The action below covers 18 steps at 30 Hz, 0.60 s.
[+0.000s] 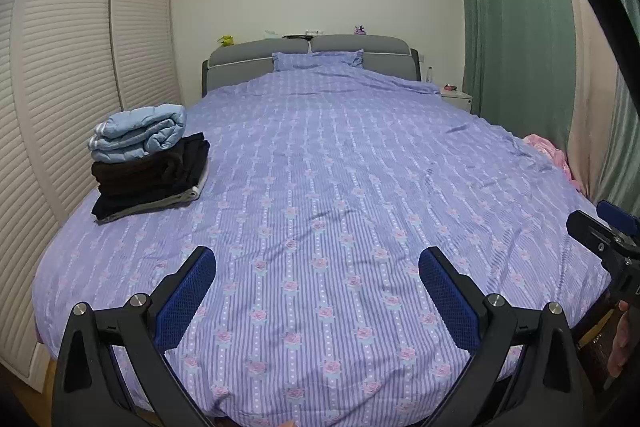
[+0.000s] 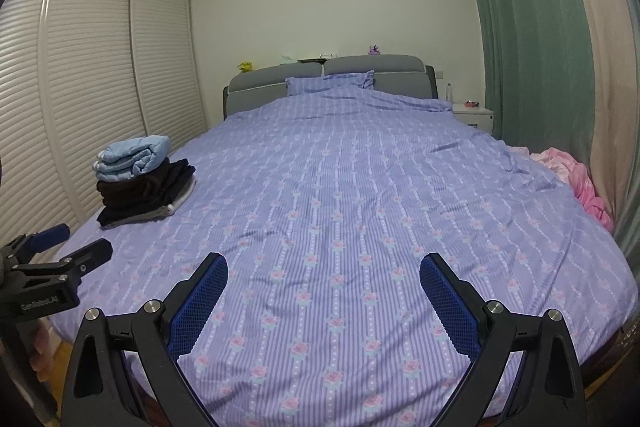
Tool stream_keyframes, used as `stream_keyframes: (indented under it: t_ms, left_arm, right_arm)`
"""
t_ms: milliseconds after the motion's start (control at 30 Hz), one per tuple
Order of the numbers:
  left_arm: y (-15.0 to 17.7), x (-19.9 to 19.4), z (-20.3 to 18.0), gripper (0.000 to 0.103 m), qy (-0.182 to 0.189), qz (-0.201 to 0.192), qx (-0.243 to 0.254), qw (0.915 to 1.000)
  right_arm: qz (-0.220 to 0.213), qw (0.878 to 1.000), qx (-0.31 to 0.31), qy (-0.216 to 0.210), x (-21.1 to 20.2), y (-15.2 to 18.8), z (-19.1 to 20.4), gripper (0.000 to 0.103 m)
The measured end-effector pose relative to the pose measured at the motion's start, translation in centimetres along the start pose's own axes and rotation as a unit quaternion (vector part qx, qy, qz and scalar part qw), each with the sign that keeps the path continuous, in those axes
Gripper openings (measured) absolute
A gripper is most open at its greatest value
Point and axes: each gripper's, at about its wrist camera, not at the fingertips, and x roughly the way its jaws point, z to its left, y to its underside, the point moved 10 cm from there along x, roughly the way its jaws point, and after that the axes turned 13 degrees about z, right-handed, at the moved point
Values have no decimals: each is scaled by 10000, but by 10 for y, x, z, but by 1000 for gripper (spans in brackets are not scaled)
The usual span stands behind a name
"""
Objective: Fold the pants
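Left wrist view: bed [image 1: 340, 167] is filling the frame, folded clothes stack [image 1: 148, 171] is sitting at left, pink clothing [image 2: 576, 175] is lying at right edge. Left gripper [image 1: 316, 275] and right gripper [image 2: 324, 279] are hovering low, both spread wide, grasping nothing.

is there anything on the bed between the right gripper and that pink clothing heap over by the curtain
Nothing visible. The right gripper hangs open over bare purple bedspread, and only wrinkled cover lies between it and the pink heap at the bed's right edge. The folded stack sits on the opposite side, out of the path.
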Motion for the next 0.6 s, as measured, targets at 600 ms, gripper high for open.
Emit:
stream_keyframes:
  t_ms: [600]
  left_arm:
    - [2, 2, 1, 103, 99, 36, -42, 9999]
  right_arm:
    - [12, 10000, -16, -26, 0, 2, 0, 98]
